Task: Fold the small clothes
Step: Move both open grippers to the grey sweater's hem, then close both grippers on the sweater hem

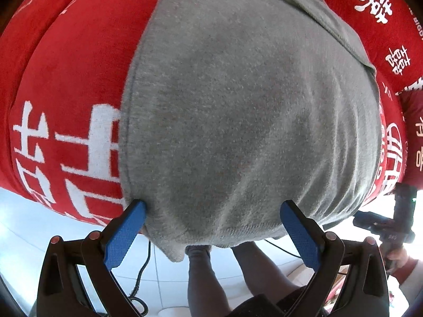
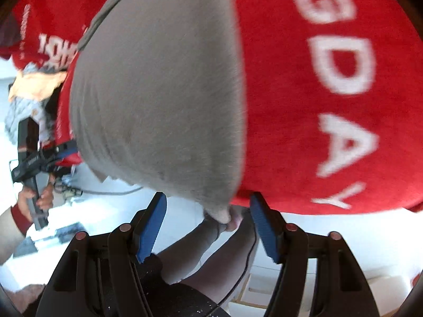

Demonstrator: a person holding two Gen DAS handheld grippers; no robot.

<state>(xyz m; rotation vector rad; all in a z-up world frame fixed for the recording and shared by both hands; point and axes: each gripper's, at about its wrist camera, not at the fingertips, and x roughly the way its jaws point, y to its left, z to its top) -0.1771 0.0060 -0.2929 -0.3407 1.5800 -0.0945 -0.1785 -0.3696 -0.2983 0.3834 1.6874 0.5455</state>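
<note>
A grey knit garment (image 1: 238, 111) lies spread on a red cloth with white characters (image 1: 66, 79); its near edge hangs over the table's front edge. My left gripper (image 1: 214, 208) is open, its blue pads (image 1: 124, 232) on either side of the garment's near hem, close to its left corner. In the right wrist view the same grey garment (image 2: 158, 92) fills the left half, and its near right corner (image 2: 223, 215) droops between the pads of my open right gripper (image 2: 208, 203). The right wrist view is blurred.
The red cloth (image 2: 330, 105) bears white letters on the right. A pile of orange and grey clothes (image 2: 31, 92) lies at the far left. The other gripper and hand show at each view's edge (image 1: 391, 224). The person's legs and white floor (image 1: 53, 224) are below.
</note>
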